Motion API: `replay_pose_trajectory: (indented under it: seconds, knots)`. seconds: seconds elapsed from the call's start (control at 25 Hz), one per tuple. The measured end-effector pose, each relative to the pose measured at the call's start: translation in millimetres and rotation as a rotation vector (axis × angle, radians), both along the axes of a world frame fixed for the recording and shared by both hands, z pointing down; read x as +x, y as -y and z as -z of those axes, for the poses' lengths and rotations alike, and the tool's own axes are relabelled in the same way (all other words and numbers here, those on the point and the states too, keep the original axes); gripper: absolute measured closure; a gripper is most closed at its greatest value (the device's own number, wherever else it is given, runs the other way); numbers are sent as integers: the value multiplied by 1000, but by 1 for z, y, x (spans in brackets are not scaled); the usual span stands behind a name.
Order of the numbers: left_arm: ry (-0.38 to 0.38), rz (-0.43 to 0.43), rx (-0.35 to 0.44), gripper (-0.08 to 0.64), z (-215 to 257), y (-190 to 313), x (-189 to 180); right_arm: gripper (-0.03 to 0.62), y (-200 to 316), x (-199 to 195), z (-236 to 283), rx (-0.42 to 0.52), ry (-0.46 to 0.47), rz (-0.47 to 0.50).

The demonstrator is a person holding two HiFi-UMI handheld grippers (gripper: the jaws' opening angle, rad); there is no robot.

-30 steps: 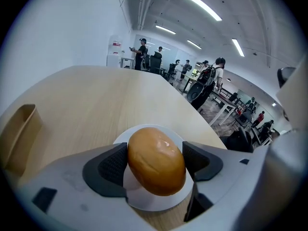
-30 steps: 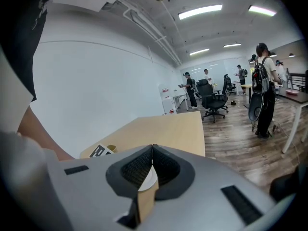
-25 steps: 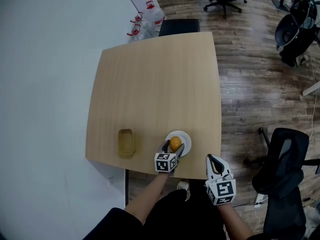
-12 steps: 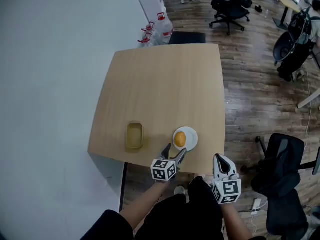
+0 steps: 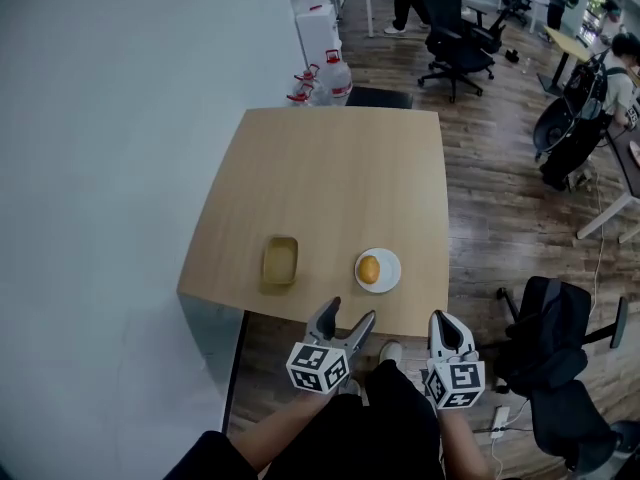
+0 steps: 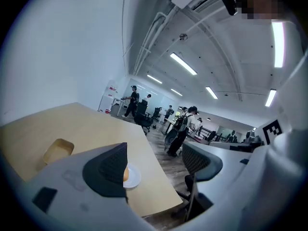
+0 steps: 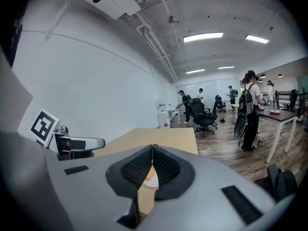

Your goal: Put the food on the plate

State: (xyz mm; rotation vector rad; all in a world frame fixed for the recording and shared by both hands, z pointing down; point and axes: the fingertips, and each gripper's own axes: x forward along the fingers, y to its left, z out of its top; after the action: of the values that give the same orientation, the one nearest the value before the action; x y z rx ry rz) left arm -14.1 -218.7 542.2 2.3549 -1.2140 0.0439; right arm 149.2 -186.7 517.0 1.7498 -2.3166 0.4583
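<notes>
An orange, round piece of food [image 5: 368,269] lies on a small white plate [image 5: 389,271] near the table's front edge. My left gripper [image 5: 350,315] hangs open and empty just off that edge, in front of the plate. In the left gripper view the plate [image 6: 134,178] and the food [image 6: 125,174] peek out beside the left jaw's dark pad, with the gripper [image 6: 156,163] open. My right gripper [image 5: 446,322] is shut and empty, off the table at the right. In the right gripper view its jaws [image 7: 152,163] meet, and a sliver of food [image 7: 149,173] shows between them.
A shallow tan container [image 5: 280,260] sits left of the plate on the wooden table [image 5: 330,178]. An office chair [image 5: 556,328] stands to my right. Water jugs [image 5: 322,78], more chairs and people are beyond the far end. A wall runs along the left.
The left gripper let go of the food on the plate and drew back off the table's front edge. The right gripper stayed shut. The head view pulled back.
</notes>
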Motion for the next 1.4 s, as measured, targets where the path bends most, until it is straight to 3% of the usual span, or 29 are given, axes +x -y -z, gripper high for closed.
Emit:
replay_pose_trajectory:
  seconds: [0.2,0.36,0.48,0.64,1.04,1.24,1.4]
  knots:
    - [-17,26,64,229,37,-30,-14,532,-19,-30,32,53,-20,29]
    - [-56,11,45,234,45,-60,-25,532,-39,-51,51,112,-39,31]
    - [-66,10,70,448,53,-82,-33,532,-56,-60,57,134,-43,24]
    - [-38,46,143,534,69,-88,-50,532,-70,-68,67,164,-53,4]
    - [-1,28,220,541,81,-87,-51,532,-79,-74,70,167,-103,-21]
    - [6,27,216,541,79,-84,-56,532,-79,-80,75,184,-91,-11]
    - [-43,11,170,541,72,-82,-55,532,-79,-80,72,182,-94,-14]
